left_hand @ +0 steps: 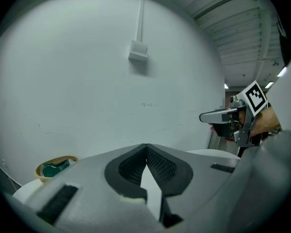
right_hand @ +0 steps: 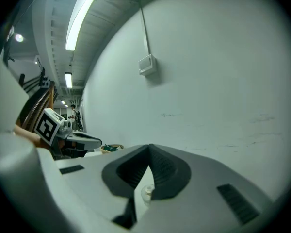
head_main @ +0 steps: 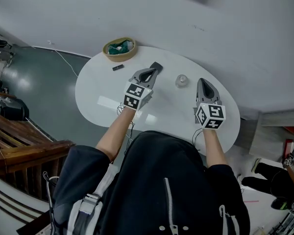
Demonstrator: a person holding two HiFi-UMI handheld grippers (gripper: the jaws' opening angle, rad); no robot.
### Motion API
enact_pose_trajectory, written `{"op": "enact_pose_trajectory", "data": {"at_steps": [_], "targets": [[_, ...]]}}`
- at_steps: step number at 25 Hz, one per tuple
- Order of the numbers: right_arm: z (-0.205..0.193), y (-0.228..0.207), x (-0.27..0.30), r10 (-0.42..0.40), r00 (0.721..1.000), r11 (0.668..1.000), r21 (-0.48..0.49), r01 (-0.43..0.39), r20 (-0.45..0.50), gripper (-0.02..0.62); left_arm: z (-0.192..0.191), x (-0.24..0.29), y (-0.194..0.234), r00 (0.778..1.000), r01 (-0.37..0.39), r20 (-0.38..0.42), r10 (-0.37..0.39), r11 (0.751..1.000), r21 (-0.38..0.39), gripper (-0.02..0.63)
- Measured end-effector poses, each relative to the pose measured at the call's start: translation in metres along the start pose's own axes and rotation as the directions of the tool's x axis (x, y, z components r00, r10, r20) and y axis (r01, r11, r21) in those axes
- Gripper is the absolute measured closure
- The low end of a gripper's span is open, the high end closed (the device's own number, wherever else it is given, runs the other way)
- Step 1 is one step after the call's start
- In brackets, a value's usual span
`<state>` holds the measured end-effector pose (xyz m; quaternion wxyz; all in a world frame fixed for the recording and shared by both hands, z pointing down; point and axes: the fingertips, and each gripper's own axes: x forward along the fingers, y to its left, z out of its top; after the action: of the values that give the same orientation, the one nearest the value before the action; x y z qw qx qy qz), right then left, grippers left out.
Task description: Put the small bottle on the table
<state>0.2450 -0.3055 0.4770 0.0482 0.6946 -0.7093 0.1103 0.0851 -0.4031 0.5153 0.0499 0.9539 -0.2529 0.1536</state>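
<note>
A small clear bottle (head_main: 182, 80) stands upright on the white oval table (head_main: 103, 89), between my two grippers and apart from both. In the right gripper view the bottle (right_hand: 146, 192) shows through the gap below the closed tips. My left gripper (head_main: 156, 66) hovers left of the bottle, jaws shut with nothing in them; its tips (left_hand: 146, 147) meet in its own view. My right gripper (head_main: 202, 82) is just right of the bottle, its jaws (right_hand: 149, 148) also shut and holding nothing.
A woven basket (head_main: 119, 48) with something green inside sits at the table's far left edge, a small black object (head_main: 118, 67) beside it. A white wall runs behind the table. Wooden furniture (head_main: 19, 141) stands at the left.
</note>
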Motion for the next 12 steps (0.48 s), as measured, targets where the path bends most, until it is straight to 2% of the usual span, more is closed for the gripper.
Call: {"op": "enact_pose_trajectory", "data": {"at_steps": [12], "targets": [[-0.0067,-0.0073,-0.0043,-0.005,1.000,1.000,0.010,0.005,-0.010,0.597,-0.0033,0.0087,-0.0077,1.000,0.004,-0.006,-0.004,1.000,-0.012,0.601]]}}
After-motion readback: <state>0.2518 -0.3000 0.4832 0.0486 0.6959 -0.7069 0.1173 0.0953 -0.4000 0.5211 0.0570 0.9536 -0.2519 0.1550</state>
